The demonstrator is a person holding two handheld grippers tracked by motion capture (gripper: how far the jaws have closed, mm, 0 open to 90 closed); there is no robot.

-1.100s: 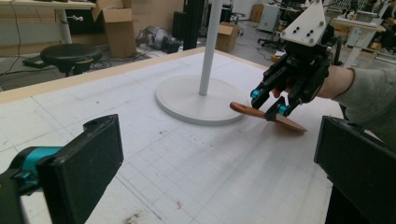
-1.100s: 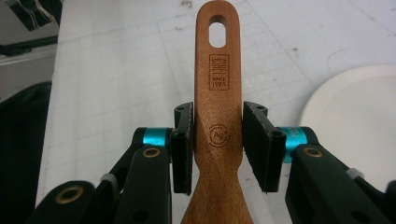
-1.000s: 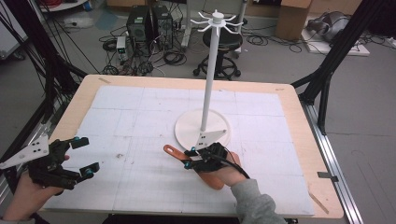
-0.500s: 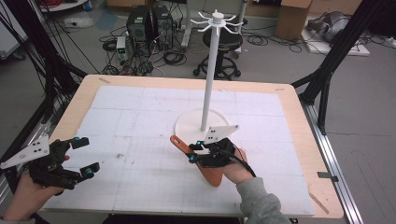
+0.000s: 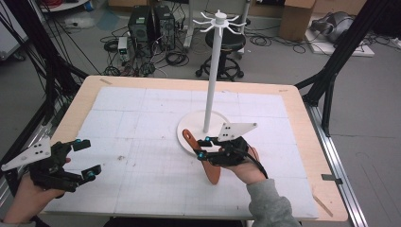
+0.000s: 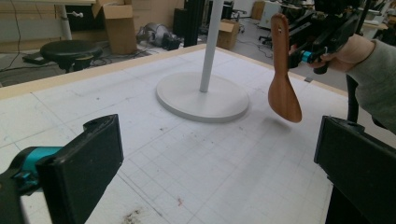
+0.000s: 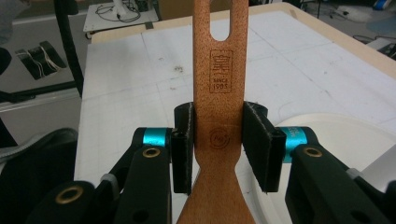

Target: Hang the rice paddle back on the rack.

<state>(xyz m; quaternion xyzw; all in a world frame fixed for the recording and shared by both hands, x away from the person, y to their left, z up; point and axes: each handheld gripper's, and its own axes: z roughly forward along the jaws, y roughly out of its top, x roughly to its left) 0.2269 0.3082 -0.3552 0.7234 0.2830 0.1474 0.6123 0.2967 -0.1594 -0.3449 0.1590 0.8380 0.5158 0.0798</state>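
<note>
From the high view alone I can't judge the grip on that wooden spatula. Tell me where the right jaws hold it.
Observer: The right gripper clamps the wooden spatula on its handle, just above where the blade widens.
Operator: Report whether it's off the table.
Observer: In the left gripper view the spatula hangs blade down, clear of the table, with a shadow beneath it.
Operator: Describe the handle's end.
Observer: It has a hanging slot cut through, and a stamped mark below that.
</note>
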